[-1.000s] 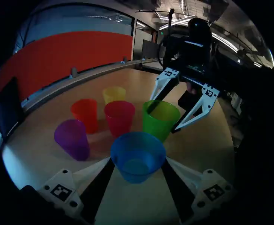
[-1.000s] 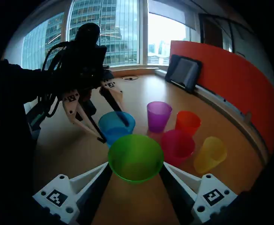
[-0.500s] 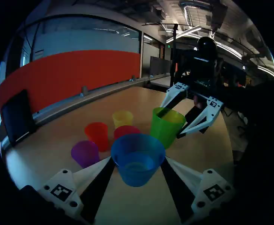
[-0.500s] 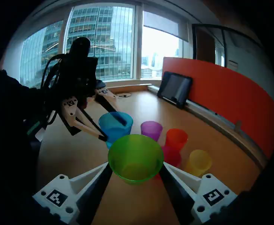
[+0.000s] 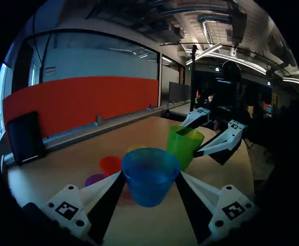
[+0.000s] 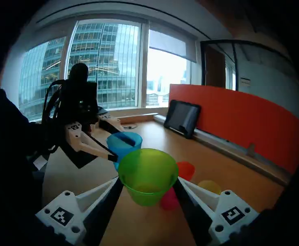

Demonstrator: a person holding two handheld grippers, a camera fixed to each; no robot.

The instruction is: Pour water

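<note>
Two cups aloft, one clamped in each gripper.
Left gripper (image 5: 150,177) pinches the blue cup (image 5: 150,186), upright with water inside; right gripper (image 6: 148,182) pinches the green cup (image 6: 148,174), near it. Orange cup (image 5: 110,164) and purple cup (image 5: 94,179) stand on the surface (image 5: 59,168) below, to the left.

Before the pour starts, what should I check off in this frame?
1. Left tool shut on the blue cup: ok.
2. Right tool shut on the green cup: ok.
3. Water in the blue cup: ok, a level shows through the wall.
4. Both cups upright, nothing spilling: ok.
5. Green cup has room to receive: ok, it looks empty.
6. Blue rim above the green rim, close enough to tip: cannot tell.
</note>
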